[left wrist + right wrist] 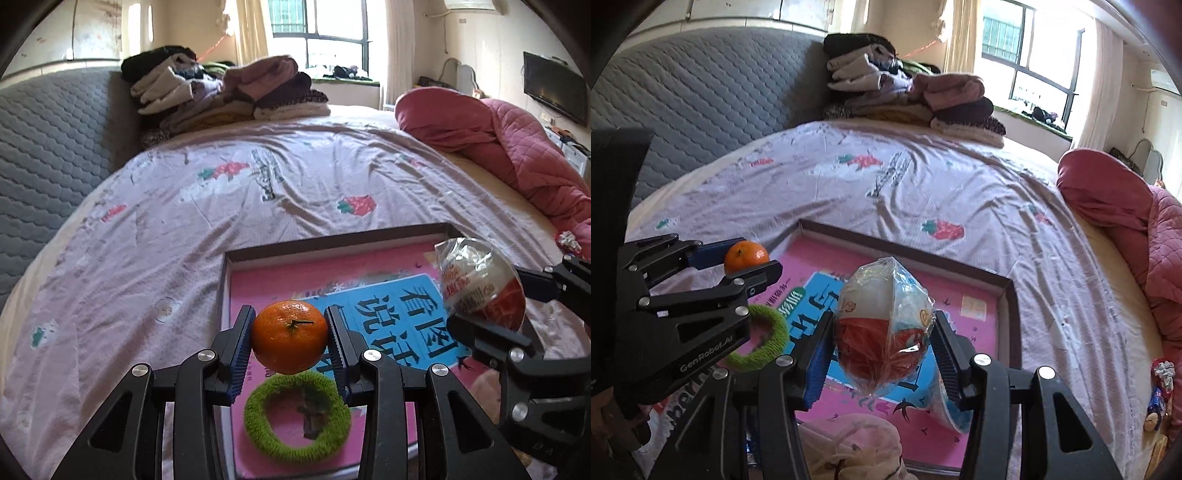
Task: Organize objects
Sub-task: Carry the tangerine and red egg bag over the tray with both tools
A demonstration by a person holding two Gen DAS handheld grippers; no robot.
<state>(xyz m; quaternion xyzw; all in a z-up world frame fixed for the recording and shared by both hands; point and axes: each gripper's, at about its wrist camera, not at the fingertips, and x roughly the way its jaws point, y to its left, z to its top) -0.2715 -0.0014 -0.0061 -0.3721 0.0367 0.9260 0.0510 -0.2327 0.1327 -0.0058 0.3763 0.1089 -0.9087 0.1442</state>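
Note:
My left gripper (pixel 290 338) is shut on an orange mandarin (pixel 289 336) and holds it above a shallow box tray (pixel 332 243) with a pink and blue book inside. A green fuzzy hair ring (pixel 297 417) lies in the tray under the mandarin. My right gripper (pixel 882 345) is shut on a plastic-wrapped toy egg (pixel 884 325), white above and red below, above the same tray (pixel 1008 291). In the right wrist view the left gripper (pixel 750 262) with the mandarin (pixel 745 256) is at the left, and the green ring (pixel 768 339) shows below it. The egg (pixel 480 284) shows at the right of the left wrist view.
The tray lies on a bed with a pink strawberry-print sheet (pixel 258 192). Folded clothes (pixel 229 92) are stacked at the far side by a grey quilted headboard (pixel 48 147). A red quilt (pixel 498 136) is bunched at the right. Small wrapped items (pixel 1160 387) lie at the bed's right edge.

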